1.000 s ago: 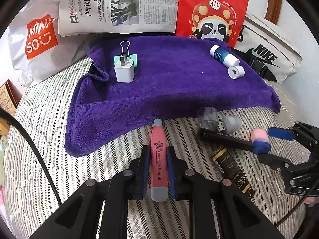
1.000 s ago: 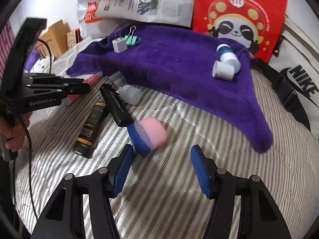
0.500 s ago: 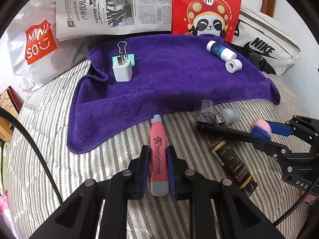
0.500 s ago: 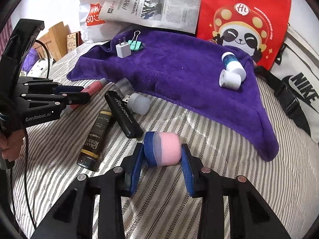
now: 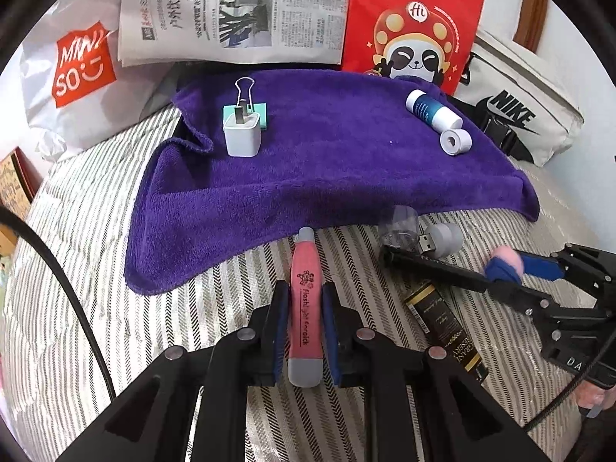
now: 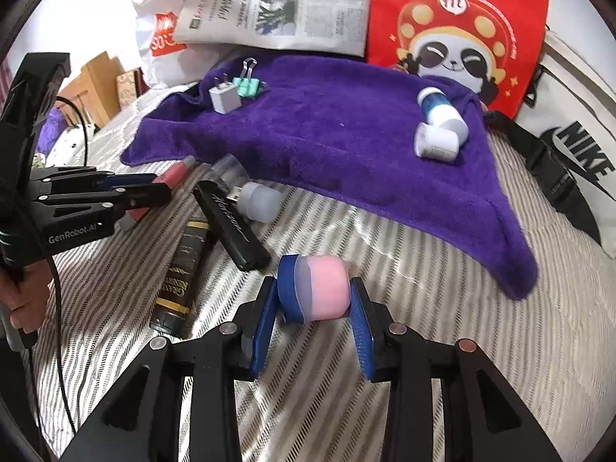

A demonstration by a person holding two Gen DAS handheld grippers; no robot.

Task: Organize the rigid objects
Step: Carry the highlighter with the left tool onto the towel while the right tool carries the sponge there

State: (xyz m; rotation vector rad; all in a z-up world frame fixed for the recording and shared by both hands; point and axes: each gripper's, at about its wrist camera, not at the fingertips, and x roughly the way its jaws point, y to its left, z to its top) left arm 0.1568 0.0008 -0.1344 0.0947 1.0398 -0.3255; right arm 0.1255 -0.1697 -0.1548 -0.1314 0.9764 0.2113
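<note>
Left gripper clamps the pink flashlight earpick, tip pointing far toward the purple towel's near edge; right gripper, jaws just closed, grasps the pink jar lying sideways on open striped bedding.

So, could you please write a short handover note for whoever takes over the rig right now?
Left gripper: shut on the pink earpick, low over the striped bedding.
Right gripper: its jaws have just been closing and now clamp the pink-and-blue jar.
Done: charger plug, binder clip, blue-and-white bottle and small white roll lie on the purple towel.
Left: both held items, plus the black stick, USB light and dark tube off the towel.
</note>
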